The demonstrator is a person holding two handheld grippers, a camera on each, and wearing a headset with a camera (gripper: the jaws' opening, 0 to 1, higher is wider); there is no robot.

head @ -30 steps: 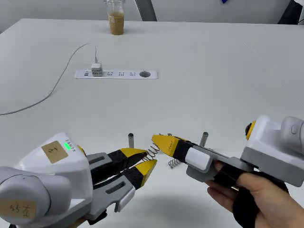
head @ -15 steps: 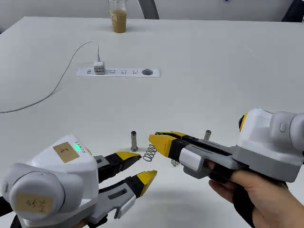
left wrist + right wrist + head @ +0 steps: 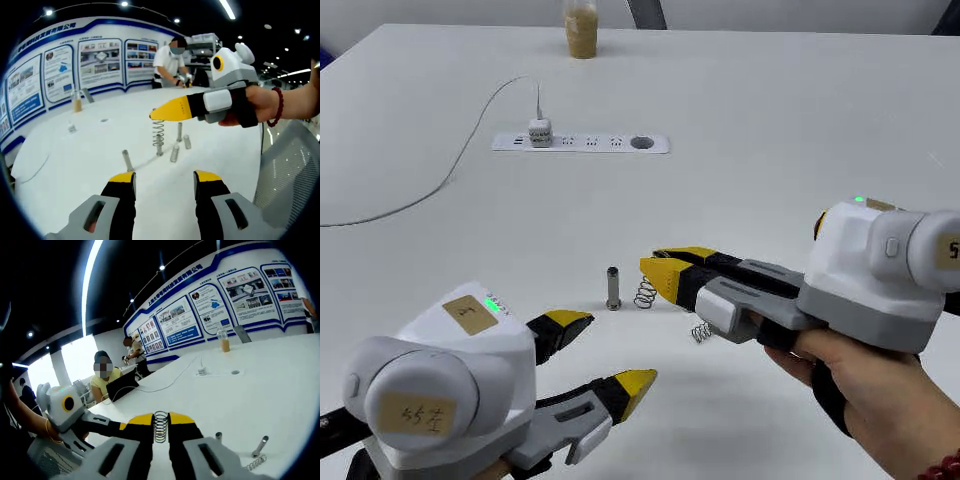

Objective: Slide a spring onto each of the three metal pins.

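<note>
My right gripper (image 3: pixel 660 272) (image 3: pixel 160 421) comes in from the right, shut on a small steel spring (image 3: pixel 645 292) (image 3: pixel 160 426) held upright at its yellow tips. In the left gripper view that spring (image 3: pixel 158 134) hangs below the right gripper (image 3: pixel 170 110) over a short metal pin (image 3: pixel 159 148). Another pin (image 3: pixel 613 288) (image 3: pixel 127 160) stands just left of it. A loose spring (image 3: pixel 701 331) (image 3: pixel 255 462) lies on the table under the right gripper. My left gripper (image 3: pixel 605 352) (image 3: pixel 165 177) is open at the near left, with nothing between its jaws.
A white power strip (image 3: pixel 582 143) with a plugged-in charger and a trailing cable (image 3: pixel 440 180) lies farther back. A cup of tan drink (image 3: pixel 581 25) stands at the far edge. More pins (image 3: pixel 218 436) stand near the loose spring. People sit at other tables.
My left gripper has drawn back from the spring toward me and opened wider. The right gripper has stayed at the pins with the spring.
</note>
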